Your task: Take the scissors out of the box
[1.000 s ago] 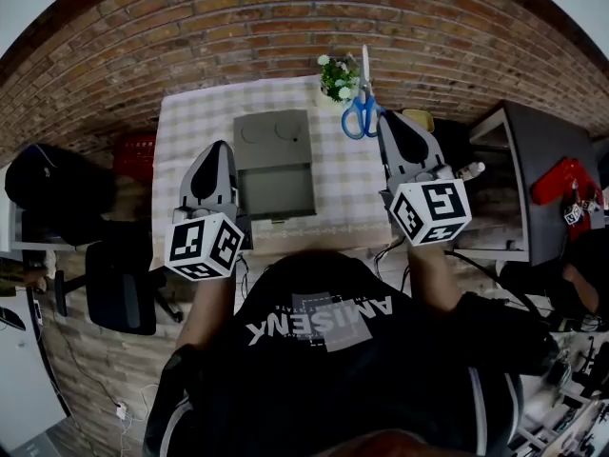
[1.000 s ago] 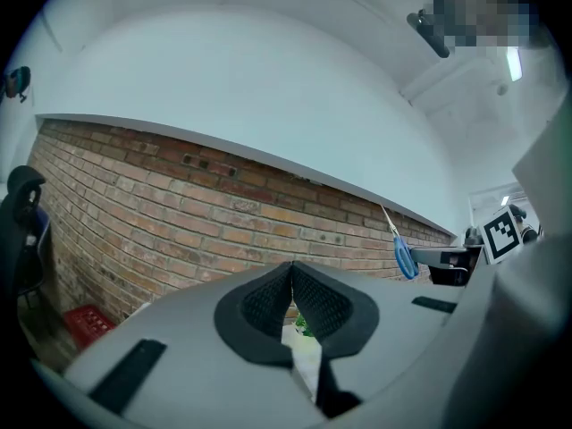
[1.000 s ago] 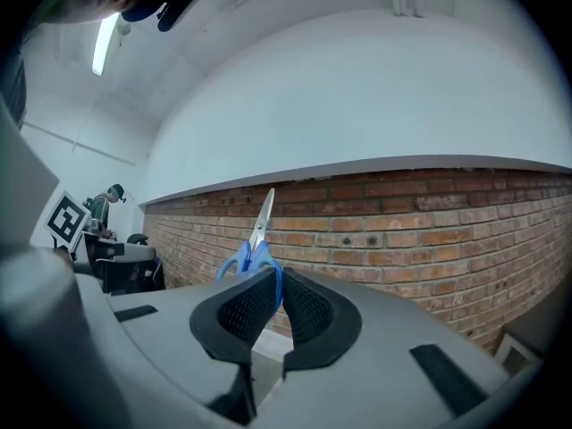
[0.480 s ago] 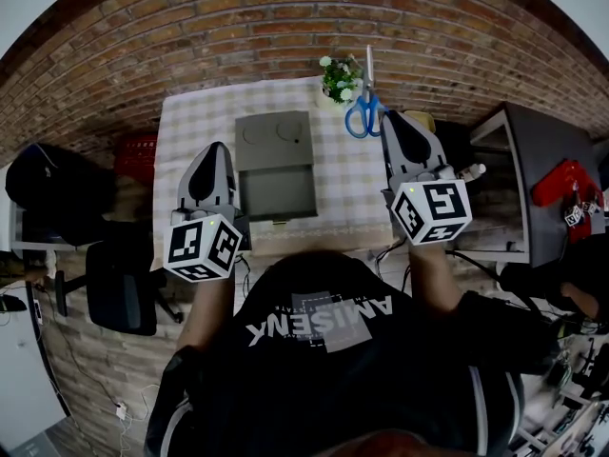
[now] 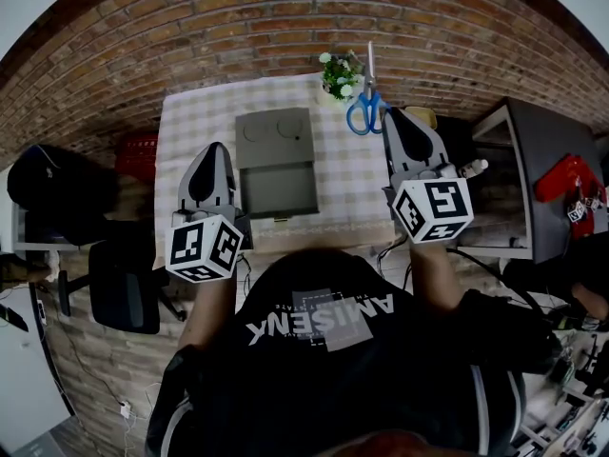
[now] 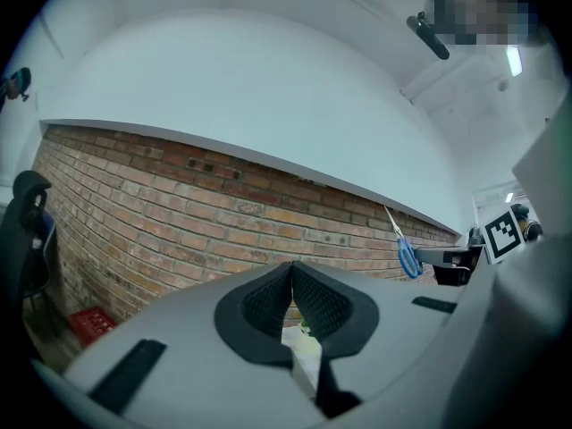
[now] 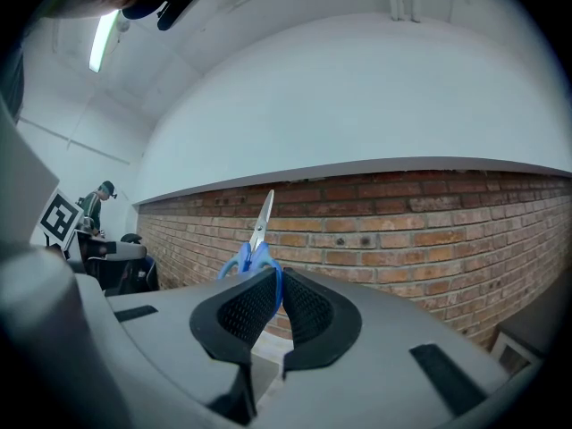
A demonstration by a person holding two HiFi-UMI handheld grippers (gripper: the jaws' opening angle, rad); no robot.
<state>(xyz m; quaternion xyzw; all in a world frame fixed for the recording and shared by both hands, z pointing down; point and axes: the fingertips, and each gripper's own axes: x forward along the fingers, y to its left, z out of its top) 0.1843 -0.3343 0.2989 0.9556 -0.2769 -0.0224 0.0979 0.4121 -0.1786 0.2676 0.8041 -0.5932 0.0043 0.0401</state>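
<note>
My right gripper (image 5: 384,114) is shut on the blue-handled scissors (image 5: 365,103), held in the air over the table's far right with the blades pointing up toward the brick wall. In the right gripper view the scissors (image 7: 256,244) stick up from between the closed pads. The grey box (image 5: 276,163) lies open in the middle of the checked table (image 5: 195,127), its lid flat behind it and its inside bare. My left gripper (image 5: 214,150) hovers at the box's left side, jaws shut and holding nothing; in its own view the left gripper (image 6: 291,275) points at the wall.
A small pot of white flowers (image 5: 340,76) stands at the table's far edge, just left of the scissors. A red crate (image 5: 136,155) sits on the floor to the left, a dark cabinet (image 5: 533,174) to the right. A brick wall runs behind the table.
The right gripper has carried the scissors slightly further right and away from me. The left gripper has stayed where it was.
</note>
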